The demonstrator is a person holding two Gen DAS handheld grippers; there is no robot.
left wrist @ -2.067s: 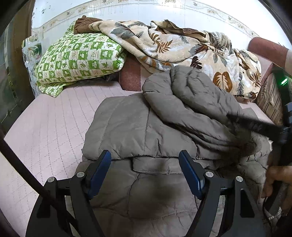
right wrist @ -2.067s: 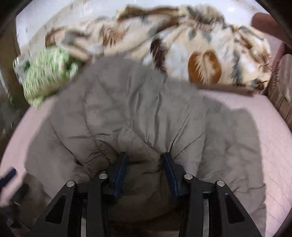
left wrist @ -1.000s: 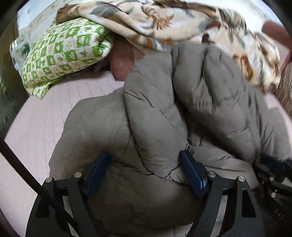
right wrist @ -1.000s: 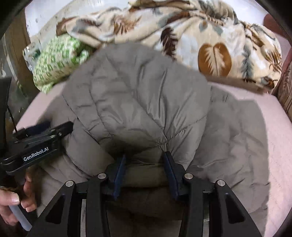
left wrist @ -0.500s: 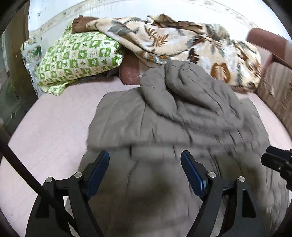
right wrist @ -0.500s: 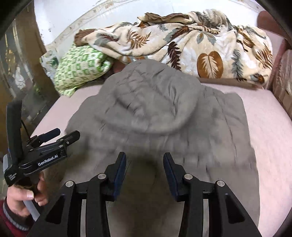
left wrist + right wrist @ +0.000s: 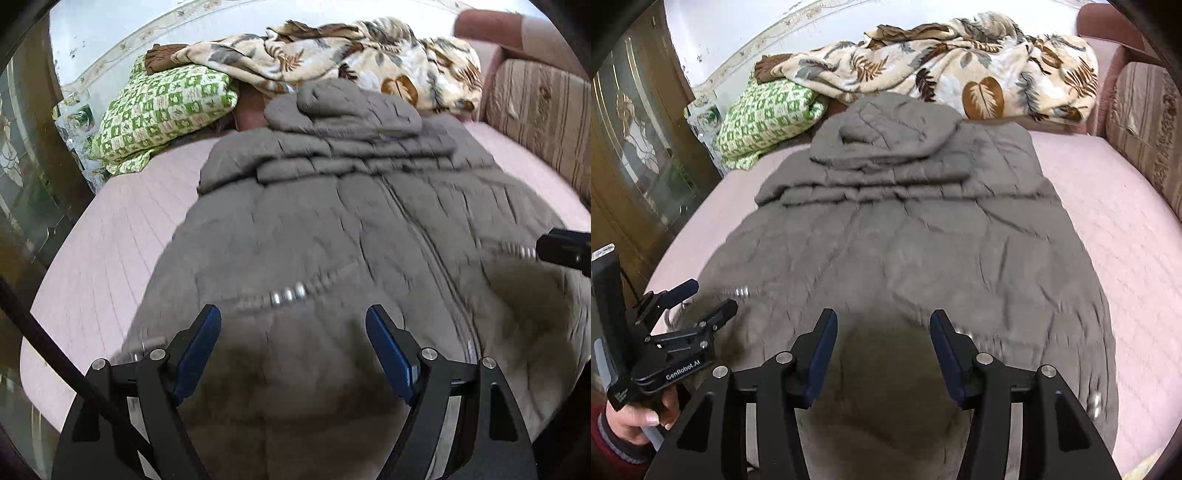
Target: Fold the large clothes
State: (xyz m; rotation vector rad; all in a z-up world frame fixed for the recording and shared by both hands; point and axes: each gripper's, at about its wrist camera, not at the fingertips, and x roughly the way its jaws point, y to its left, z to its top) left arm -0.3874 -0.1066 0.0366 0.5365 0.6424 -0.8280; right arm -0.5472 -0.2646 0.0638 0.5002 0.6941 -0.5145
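Black left tool (image 7: 701, 299), lettered "GenRobot.AI", and right tool (image 7: 882, 332), just widening, gape above jacket (image 7: 905, 236).

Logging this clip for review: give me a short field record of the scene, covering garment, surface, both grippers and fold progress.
garment: grey padded jacket, hood and sleeves folded in at the far end
surface: pink quilted bed
left gripper: open, above the jacket's near part, nothing between its jaws
right gripper: jaws have just been opening, nothing gripped
background: leaf-print blanket, green checked pillow
fold progress: lower body not yet folded up
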